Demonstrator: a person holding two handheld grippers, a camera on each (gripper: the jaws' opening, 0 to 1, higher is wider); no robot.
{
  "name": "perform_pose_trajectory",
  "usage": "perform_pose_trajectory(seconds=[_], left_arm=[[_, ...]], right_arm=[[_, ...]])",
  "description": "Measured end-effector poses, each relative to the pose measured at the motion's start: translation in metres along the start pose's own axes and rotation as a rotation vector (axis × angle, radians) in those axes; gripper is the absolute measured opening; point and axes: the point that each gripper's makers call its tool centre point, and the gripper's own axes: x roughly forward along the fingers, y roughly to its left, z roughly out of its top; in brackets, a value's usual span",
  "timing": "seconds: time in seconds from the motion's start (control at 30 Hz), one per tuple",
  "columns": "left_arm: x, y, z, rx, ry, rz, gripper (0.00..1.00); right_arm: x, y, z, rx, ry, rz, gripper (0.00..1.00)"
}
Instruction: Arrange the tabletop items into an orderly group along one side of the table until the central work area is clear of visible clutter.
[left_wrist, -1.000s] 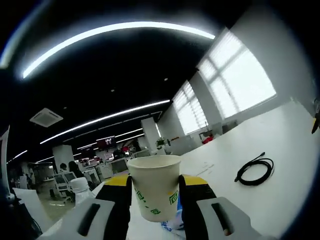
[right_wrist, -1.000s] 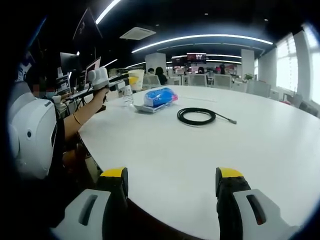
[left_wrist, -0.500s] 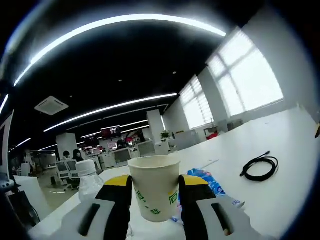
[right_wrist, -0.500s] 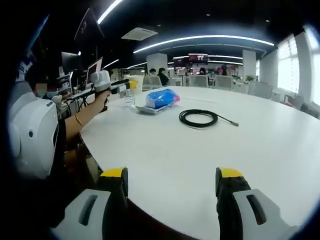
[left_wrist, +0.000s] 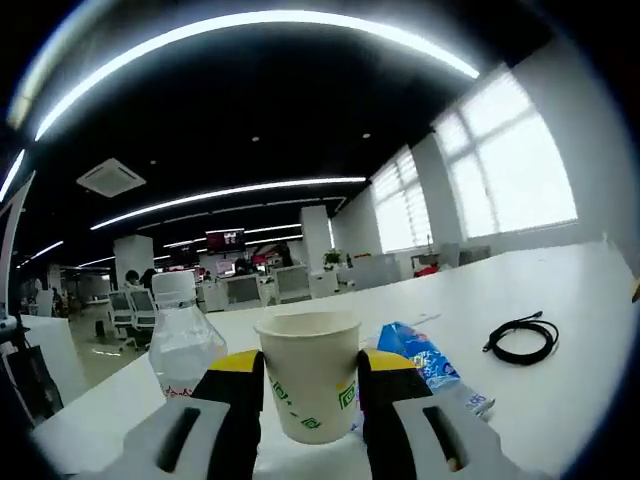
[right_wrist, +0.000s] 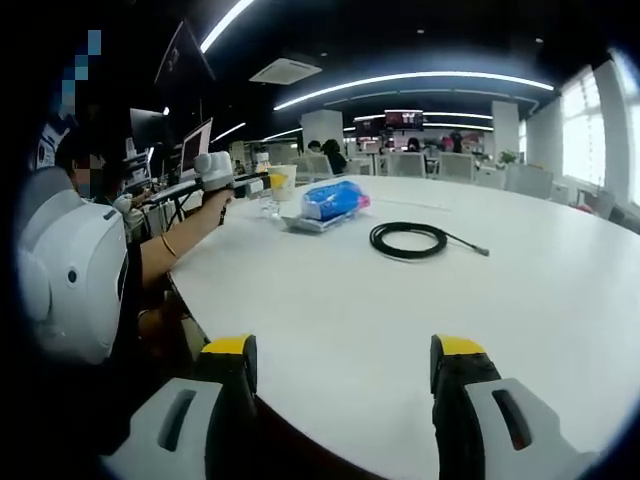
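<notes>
Left gripper (left_wrist: 311, 385) fingers grasp cup (left_wrist: 309, 372) above counter (left_wrist: 560, 400), beside bottle (left_wrist: 184, 340) and blue pack (left_wrist: 420, 355); right gripper (right_wrist: 340, 385) fingers released, cable (right_wrist: 408, 240) ahead

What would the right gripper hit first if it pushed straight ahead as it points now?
Probably the coiled black cable: it lies on the white table almost dead ahead of the open right gripper, with bare tabletop between. Depth is uncertain in this fisheye view.

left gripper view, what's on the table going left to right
water bottle → paper cup, held between the left gripper jaws → blue packet → coiled black cable
</notes>
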Motion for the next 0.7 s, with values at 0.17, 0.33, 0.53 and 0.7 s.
perform_pose_trajectory(seconds=[0.17, 0.33, 0.53, 0.7], left_arm=[[0.002, -0.001, -0.005, -0.018, 0.004, -0.009, 0.36], [0.003, 0.001, -0.013, -0.003, 0.021, 0.006, 0.36], [0.006, 0.0, -0.022, -0.002, 0.046, 0.007, 0.36], [0.008, 0.001, -0.031, 0.003, 0.073, 0.014, 0.36]], right_arm=[[0.001, -0.001, 0.0, 0.0, 0.0, -0.004, 0.68], [-0.001, -0.003, 0.001, -0.004, 0.0, -0.012, 0.69], [-0.005, -0.002, 0.008, -0.023, -0.022, -0.015, 0.71], [-0.006, -0.002, 0.012, -0.042, -0.019, -0.02, 0.71]])
